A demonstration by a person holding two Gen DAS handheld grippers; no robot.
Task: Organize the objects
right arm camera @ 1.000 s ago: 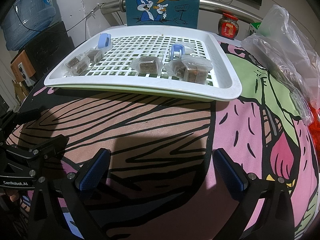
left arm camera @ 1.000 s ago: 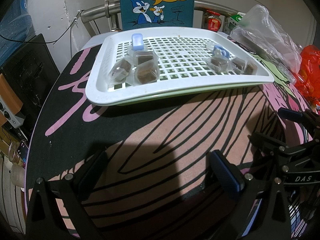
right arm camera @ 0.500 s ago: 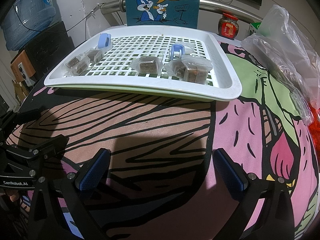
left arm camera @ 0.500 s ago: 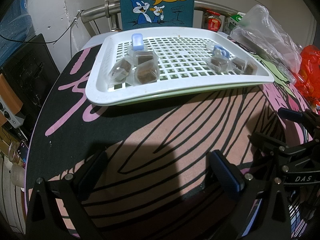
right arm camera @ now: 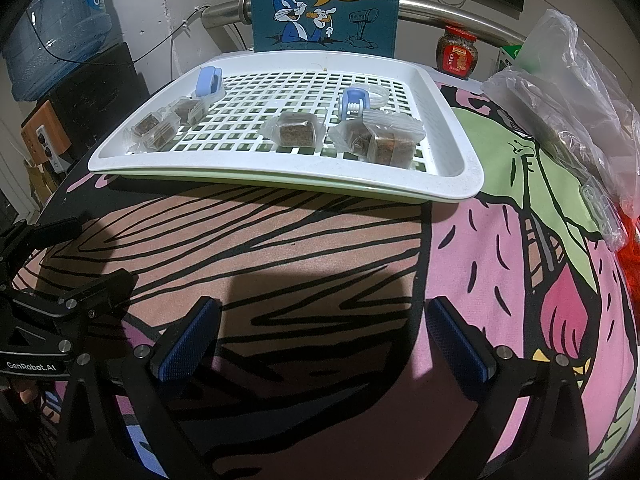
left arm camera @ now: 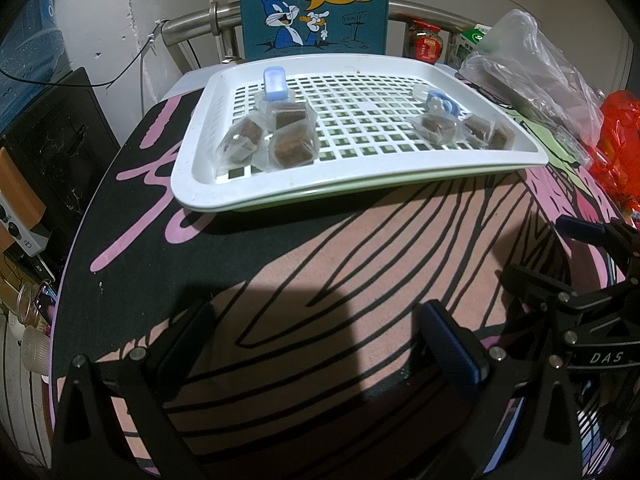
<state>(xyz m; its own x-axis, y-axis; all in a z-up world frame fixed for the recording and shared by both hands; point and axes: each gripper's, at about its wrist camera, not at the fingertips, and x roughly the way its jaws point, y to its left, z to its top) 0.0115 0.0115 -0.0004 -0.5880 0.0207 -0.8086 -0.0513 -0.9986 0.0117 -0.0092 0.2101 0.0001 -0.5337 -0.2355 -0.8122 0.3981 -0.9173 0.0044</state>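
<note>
Left gripper [left arm camera: 320,344] and right gripper [right arm camera: 322,340] both spread apart, empty, over the surface [right arm camera: 320,240]. Wrapped snack packets [right arm camera: 294,130] lie in white tray [right arm camera: 280,178] ahead.

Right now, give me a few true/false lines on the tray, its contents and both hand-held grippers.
1. The left hand-held gripper is shut on a packet. False: it is open and empty, over the printed mat.
2. The right hand-held gripper is open and holds nothing. True.
3. The wrapped brown cubes all sit in one pile. False: one cluster lies at the white tray's left end, another toward its right.
4. Two small blue-and-clear items lie on the tray. True.
5. The tray floor is solid. False: it is an open grid.
</note>
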